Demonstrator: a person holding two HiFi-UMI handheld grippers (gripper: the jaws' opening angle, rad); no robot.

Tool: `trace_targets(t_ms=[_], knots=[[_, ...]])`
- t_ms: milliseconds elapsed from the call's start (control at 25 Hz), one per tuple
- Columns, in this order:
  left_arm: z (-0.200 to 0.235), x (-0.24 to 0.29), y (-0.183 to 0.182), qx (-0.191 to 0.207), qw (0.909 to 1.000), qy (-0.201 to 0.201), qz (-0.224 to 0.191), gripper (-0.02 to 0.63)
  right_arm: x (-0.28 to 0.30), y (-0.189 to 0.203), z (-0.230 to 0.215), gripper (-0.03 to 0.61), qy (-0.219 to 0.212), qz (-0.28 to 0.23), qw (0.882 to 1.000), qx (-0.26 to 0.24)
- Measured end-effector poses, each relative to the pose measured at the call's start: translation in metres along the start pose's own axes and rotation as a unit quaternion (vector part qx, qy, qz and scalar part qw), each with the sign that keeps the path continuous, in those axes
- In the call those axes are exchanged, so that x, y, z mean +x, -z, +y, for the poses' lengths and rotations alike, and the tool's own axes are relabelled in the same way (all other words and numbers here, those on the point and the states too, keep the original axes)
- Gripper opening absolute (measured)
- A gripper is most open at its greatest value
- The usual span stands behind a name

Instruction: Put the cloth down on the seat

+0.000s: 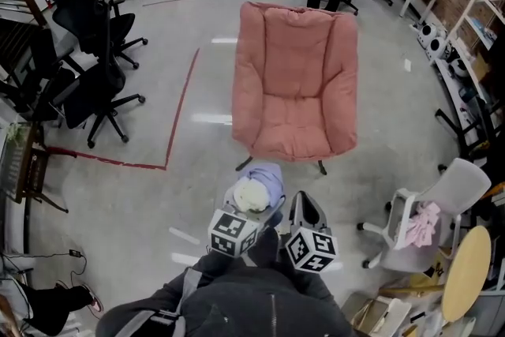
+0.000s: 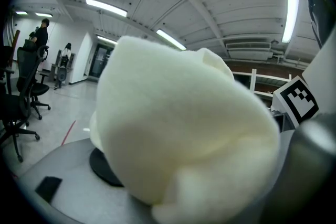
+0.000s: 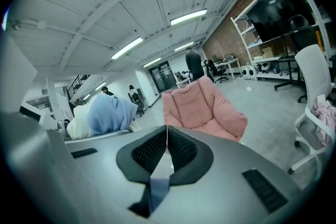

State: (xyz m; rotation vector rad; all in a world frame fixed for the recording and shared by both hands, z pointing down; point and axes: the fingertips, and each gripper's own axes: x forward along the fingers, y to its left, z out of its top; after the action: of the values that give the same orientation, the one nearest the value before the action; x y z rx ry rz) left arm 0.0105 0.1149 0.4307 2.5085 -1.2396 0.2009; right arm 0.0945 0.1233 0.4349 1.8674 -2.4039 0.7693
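Here, the head view looks down on a pink armchair (image 1: 296, 83) standing on a pale grey floor (image 1: 158, 193); its seat (image 1: 293, 134) is bare. The cloth (image 1: 256, 187), a bundle of cream fleece and light blue fabric, is off the seat, just in front of the chair's front edge and above the floor, carried at the tip of the left gripper (image 1: 251, 205). The right gripper (image 1: 304, 205) lies just beside it, the two marker cubes side by side above the person's dark jacket (image 1: 237, 304). A red tape line (image 1: 181, 102) runs left of the armchair, black office chairs (image 1: 99, 83) stand further left, and a white office chair (image 1: 442, 201) stands at the right. In the left gripper view the cream side of the cloth fills most of the picture, bulging from between the jaws, which pinch it; only a black pad (image 2: 105, 168) shows beneath the fabric. In the right gripper view the two black pads (image 3: 152, 152) are pressed together at their tips. A narrow blue-grey strip (image 3: 157, 191) shows at their base, and whether it is fabric cannot be told. The armchair stands beyond these jaws, with the blue and cream bundle to the left.
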Motion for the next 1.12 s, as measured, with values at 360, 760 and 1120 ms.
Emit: trace_targets(t_ms=[360, 760, 1120], knots=[[0.010, 0.055, -0.012, -0.005, 0.9999, -0.011, -0.004, 0.396, 0.042, -0.022, -0.033, 0.009, -0.008, 0.008, 1.000, -0.004], [0.017, 0.097, -0.023, -0.007, 0.9994, -0.031, -0.015, 0.396, 0.077, -0.043, -0.056, 0.009, -0.039, 0.010, 0.999, -0.012], [0.020, 0.116, -0.026, -0.011, 0.9986, -0.047, -0.020, 0.396, 0.094, -0.055, -0.070, 0.009, -0.056, 0.009, 0.998, -0.018]])
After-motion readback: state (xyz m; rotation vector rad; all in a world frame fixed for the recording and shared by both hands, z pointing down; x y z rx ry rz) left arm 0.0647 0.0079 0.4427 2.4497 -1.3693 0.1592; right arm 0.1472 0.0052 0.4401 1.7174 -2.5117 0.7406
